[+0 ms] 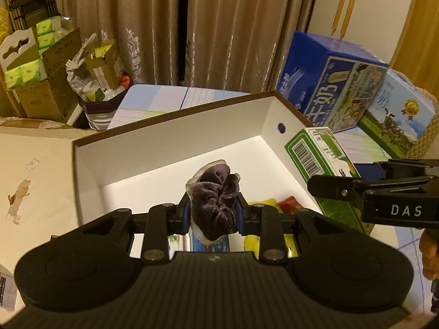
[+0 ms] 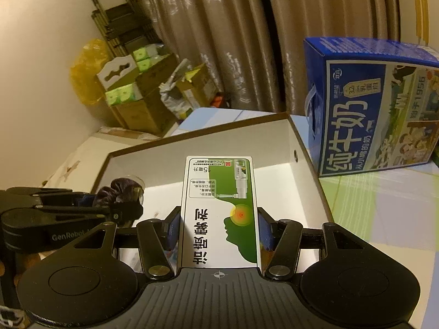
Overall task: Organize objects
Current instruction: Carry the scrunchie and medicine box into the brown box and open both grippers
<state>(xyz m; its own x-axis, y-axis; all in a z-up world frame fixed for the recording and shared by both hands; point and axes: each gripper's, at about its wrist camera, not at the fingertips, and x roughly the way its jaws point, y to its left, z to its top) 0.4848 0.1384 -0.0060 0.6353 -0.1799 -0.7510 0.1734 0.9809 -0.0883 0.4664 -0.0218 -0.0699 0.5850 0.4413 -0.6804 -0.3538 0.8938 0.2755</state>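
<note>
1. The open white box (image 1: 175, 148) with its brown rim sits on the table, and both grippers hang over its near side.
2. The left gripper (image 1: 212, 213) has its blue-padded fingers (image 1: 186, 215) pinched in on a dark purple scrunchie (image 1: 216, 200) in a clear wrapper, held above the floor of the white box, towards the near middle.
3. From the right wrist camera the same scrunchie (image 2: 120, 192) shows at the left side of the white box (image 2: 153, 164), with the left gripper's black body beside it.
4. The right gripper (image 2: 219, 230) is clamped on a green-and-white medicine carton (image 2: 219, 208), its blue pads pressing both long edges; the carton points into the white box, over its near edge.
5. From the left wrist camera that carton (image 1: 321, 153) leans across the right wall of the white box, barcode end up, with the right gripper (image 1: 329, 186) gripping its lower part.
6. On the floor of the white box, under the left gripper, lie a yellow packet (image 1: 263, 205) and a red one (image 1: 290, 204).
7. A blue milk carton case (image 2: 378, 104) stands just beyond the right wall of the white box, on the pale checked tablecloth (image 2: 384, 205).
8. Brown curtains (image 1: 225, 27) hang behind the white box.
</note>
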